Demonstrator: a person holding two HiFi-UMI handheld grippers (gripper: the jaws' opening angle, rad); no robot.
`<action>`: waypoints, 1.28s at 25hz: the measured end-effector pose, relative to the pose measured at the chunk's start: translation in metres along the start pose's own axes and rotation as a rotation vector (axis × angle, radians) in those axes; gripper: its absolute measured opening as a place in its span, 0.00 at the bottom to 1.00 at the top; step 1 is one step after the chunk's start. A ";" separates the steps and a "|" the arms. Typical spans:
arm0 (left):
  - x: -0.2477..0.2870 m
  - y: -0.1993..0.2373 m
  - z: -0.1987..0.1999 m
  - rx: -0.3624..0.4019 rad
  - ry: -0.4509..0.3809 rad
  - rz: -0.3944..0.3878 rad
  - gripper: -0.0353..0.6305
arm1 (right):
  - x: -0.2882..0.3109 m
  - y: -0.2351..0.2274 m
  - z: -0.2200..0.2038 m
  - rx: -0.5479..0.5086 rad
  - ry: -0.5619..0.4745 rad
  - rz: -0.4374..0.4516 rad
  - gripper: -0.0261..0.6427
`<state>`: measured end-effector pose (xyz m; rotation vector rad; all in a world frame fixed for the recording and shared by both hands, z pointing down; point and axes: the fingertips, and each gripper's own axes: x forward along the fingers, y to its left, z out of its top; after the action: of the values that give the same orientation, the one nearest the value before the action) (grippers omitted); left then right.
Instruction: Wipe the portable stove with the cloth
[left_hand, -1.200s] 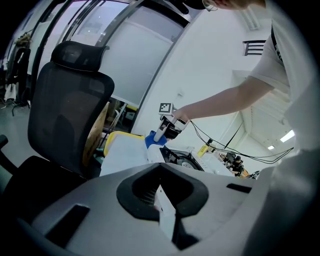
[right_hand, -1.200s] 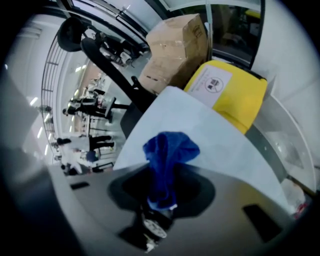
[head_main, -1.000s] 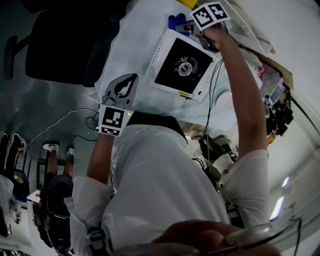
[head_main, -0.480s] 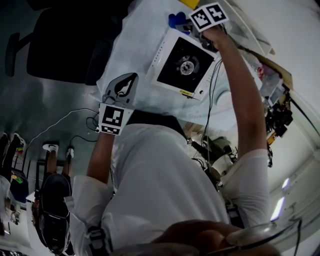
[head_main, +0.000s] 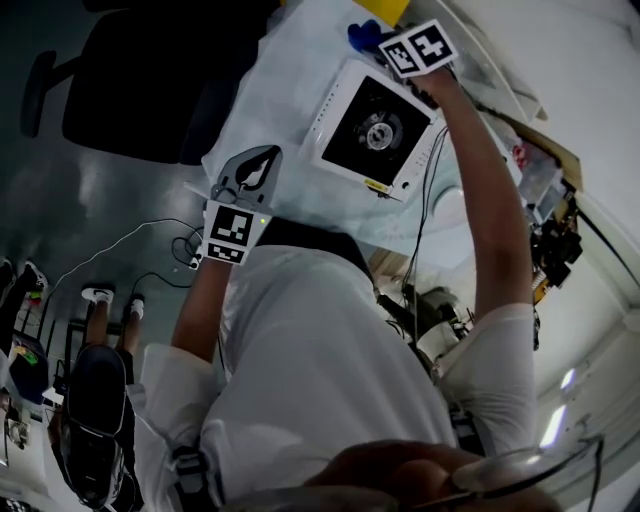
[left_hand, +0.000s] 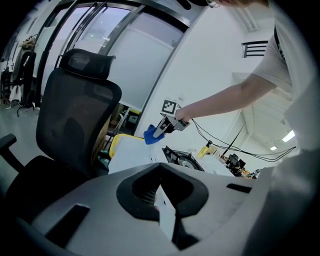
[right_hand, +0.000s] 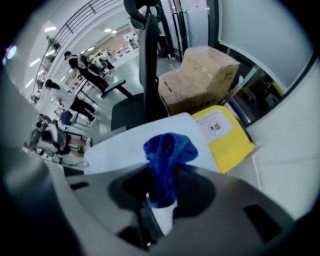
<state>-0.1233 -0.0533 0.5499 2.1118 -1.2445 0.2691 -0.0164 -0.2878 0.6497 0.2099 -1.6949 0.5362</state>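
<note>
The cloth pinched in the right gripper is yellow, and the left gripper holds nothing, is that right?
No, the cloth is blue, not yellow; the right gripper view shows it pinched in the right gripper. The left gripper does hold nothing.

Head view steeply down, left gripper view low, both showing stove (head_main: 378, 133)

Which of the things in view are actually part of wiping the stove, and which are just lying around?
For the job:
- portable stove
- blue cloth, clamped in the right gripper

Just lying about:
- office chair
- cardboard box
- yellow packet
</note>
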 end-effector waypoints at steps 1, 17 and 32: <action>-0.001 -0.001 -0.001 0.002 -0.001 -0.003 0.10 | -0.002 0.003 0.002 -0.011 -0.003 -0.001 0.23; -0.025 0.011 -0.011 -0.019 -0.028 0.031 0.10 | 0.024 0.047 -0.004 -0.168 0.169 -0.041 0.23; -0.039 0.004 -0.021 -0.029 -0.044 0.044 0.10 | 0.035 0.087 -0.021 -0.132 0.201 -0.011 0.23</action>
<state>-0.1441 -0.0135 0.5490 2.0777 -1.3143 0.2237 -0.0422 -0.1968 0.6653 0.0671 -1.5262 0.4209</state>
